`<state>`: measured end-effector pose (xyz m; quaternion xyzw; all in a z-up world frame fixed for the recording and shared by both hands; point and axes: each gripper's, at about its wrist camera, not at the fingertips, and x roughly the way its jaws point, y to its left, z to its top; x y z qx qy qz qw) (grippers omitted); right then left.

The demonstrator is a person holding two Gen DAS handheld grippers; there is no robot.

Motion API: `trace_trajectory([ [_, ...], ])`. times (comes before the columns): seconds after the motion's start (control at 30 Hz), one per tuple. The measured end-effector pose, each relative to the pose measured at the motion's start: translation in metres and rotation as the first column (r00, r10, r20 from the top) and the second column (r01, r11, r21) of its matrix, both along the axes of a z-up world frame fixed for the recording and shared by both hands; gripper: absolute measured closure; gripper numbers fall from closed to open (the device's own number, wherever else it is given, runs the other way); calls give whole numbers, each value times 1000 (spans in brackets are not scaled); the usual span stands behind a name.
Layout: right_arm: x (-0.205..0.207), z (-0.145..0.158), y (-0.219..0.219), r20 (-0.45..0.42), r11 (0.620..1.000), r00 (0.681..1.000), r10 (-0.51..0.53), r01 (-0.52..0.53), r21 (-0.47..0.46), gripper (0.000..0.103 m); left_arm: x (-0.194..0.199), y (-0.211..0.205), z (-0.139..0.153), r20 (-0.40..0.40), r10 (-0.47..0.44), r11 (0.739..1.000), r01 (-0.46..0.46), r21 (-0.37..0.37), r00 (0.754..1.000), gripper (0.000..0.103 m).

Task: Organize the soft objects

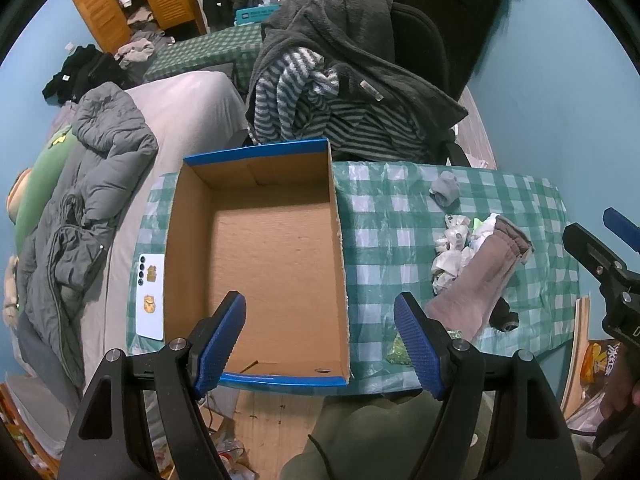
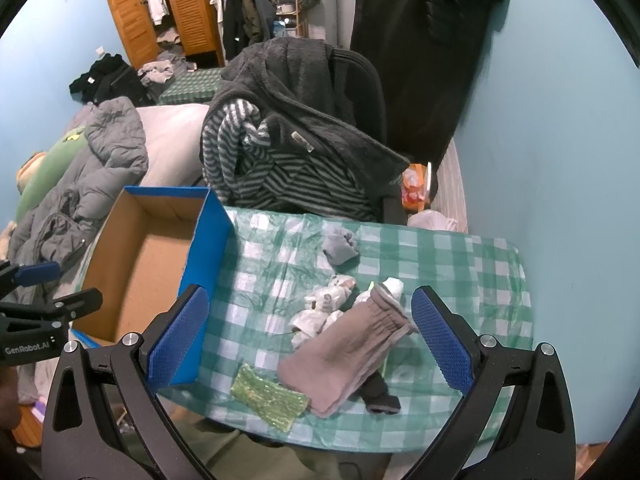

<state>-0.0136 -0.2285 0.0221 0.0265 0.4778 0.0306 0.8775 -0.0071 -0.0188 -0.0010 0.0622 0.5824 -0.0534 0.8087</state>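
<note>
An empty cardboard box [image 1: 264, 264] with blue outer walls stands on the left of the green checked table [image 1: 384, 240]; it also shows in the right wrist view [image 2: 160, 256]. Right of it lie a balled grey sock [image 2: 340, 245], a crumpled white patterned cloth [image 2: 324, 308], a mauve sock [image 2: 352, 348] over a dark sock [image 2: 380, 396], and a green sparkly cloth [image 2: 268, 396]. My left gripper [image 1: 320, 344] is open and empty above the box's near wall. My right gripper [image 2: 310, 344] is open and empty above the mauve sock [image 1: 476, 284].
A phone [image 1: 150, 296] lies on the table's left edge beside the box. A chair piled with a dark fleece and striped clothes [image 2: 288, 140] stands behind the table. A bed with a grey jacket [image 1: 88, 184] is at the left. A blue wall is at the right.
</note>
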Motion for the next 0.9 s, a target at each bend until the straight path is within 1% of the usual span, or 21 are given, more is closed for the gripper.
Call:
trace_trajectory([
  [0.43, -3, -2, -4, -5, 1000, 1000, 0, 0, 5, 2, -3, -10, -1, -9, -14, 1000, 14, 6, 1000, 25],
  [0.9, -2, -3, -6, -11, 1000, 1000, -2, 2, 7, 2, -4, -11, -2, -11, -13, 1000, 13, 6, 1000, 25],
])
